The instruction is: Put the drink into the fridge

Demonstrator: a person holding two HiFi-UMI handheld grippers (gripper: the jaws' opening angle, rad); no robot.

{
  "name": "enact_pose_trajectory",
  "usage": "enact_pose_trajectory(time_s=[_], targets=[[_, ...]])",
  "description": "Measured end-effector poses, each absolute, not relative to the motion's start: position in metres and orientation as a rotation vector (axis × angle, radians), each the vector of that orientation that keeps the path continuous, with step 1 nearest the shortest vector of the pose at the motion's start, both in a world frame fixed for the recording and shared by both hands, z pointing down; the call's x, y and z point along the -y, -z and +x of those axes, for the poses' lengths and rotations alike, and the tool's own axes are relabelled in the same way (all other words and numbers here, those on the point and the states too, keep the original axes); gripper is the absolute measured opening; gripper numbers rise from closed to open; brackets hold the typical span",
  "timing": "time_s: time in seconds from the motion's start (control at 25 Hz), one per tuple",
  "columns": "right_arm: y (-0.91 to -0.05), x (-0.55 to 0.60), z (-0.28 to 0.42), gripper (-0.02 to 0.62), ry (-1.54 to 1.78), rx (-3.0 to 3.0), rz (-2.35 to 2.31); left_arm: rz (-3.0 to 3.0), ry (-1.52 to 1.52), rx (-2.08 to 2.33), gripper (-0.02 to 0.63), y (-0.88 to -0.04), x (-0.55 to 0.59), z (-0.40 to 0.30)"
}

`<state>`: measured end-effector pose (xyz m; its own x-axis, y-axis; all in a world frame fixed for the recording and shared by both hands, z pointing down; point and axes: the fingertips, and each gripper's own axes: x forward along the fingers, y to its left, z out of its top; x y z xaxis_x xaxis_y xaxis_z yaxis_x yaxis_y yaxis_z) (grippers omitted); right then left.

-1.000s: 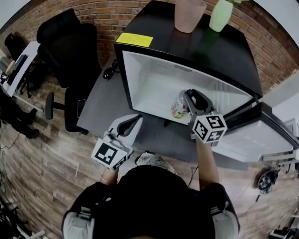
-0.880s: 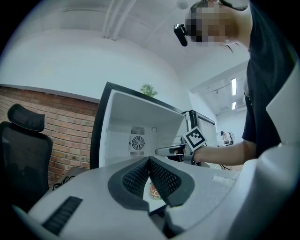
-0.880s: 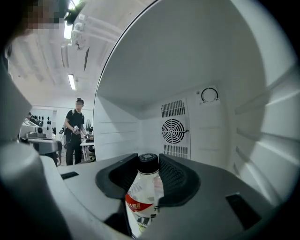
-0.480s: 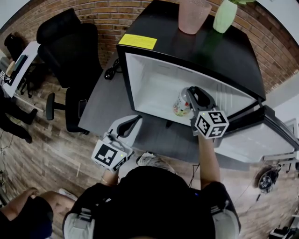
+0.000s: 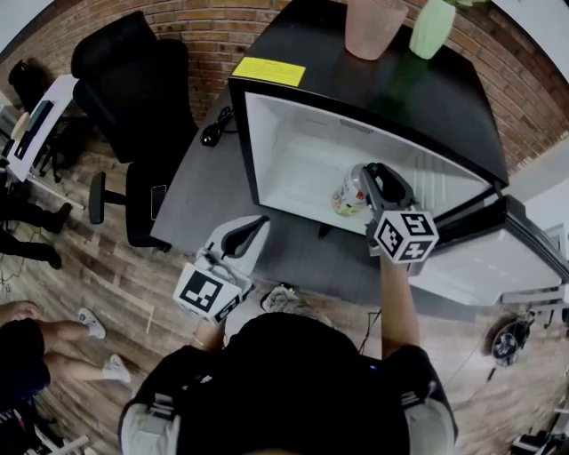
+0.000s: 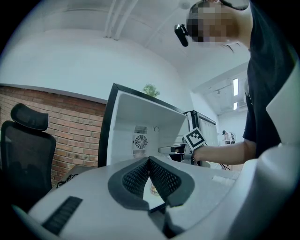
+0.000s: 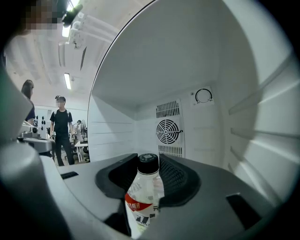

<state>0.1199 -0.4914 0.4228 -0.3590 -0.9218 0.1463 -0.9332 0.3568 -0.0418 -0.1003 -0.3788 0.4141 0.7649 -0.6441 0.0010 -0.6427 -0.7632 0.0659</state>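
The right hand-held gripper (image 5: 372, 180) reaches into the open fridge (image 5: 293, 160) with its jaws closed on the drink bottle (image 5: 348, 191). In the right gripper view the bottle (image 7: 143, 197) stands upright between the two dark ribbed pads (image 7: 172, 178) of this hand-held gripper (image 7: 149, 174). Both pads press on it just below its black cap (image 7: 148, 162), and its red-and-white label shows lower down between them. Ahead of the jaws is the white back wall of the fridge (image 7: 117, 126), with a round fan grille (image 7: 168, 131) straight ahead and a dial (image 7: 203, 96) above and to the right of that. Whether the bottle's base touches the fridge floor cannot be told.

The left hand-held gripper (image 5: 244, 235) is held low and close to the person's body, outside the fridge and well apart from the right one. In the left gripper view its jaws (image 6: 149, 161) meet at the tips with nothing between them. Beyond them the fridge (image 6: 140, 122) stands open, and the right hand-held gripper's marker cube (image 6: 194, 138) shows to the right at the fridge mouth.

The fridge door (image 5: 484, 267) swings out to the right of the right hand-held gripper. On the black top of the fridge, beyond that hand-held gripper, stand a pink cup (image 5: 373, 27) and a green bottle (image 5: 431, 27), with a yellow label (image 5: 268, 71) near the top's left edge. The fridge sits on a grey table (image 5: 200, 191), and a black office chair (image 5: 133, 80) stands far off to the left of the left hand-held gripper on the wooden floor (image 5: 89, 275)
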Motion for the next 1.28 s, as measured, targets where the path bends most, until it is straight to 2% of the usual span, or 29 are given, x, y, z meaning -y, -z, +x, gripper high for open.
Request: enact_pose_trajectory(time_s=[0.64, 0.72, 0.88, 1.28], targets=[[-0.388, 0.441, 0.122, 0.147, -0.083, 2.529, 1.843, 2.927, 0.089, 1.075, -0.003, -0.405, 0.351, -0.109], [-0.388, 0.427, 0.12, 0.117, -0.075, 2.55, 1.845, 2.925, 0.091, 1.079, -0.003, -0.405, 0.349, -0.11], [-0.388, 0.396, 0.116, 0.004, -0.068, 2.604, 1.841, 2.927, 0.098, 1.07, -0.003, -0.404, 0.342, -0.106], [-0.413, 0.344, 0.093, -0.002, -0.157, 2.646, 1.76, 2.922, 0.068, 1.052, -0.003, -0.413, 0.327, -0.101]])
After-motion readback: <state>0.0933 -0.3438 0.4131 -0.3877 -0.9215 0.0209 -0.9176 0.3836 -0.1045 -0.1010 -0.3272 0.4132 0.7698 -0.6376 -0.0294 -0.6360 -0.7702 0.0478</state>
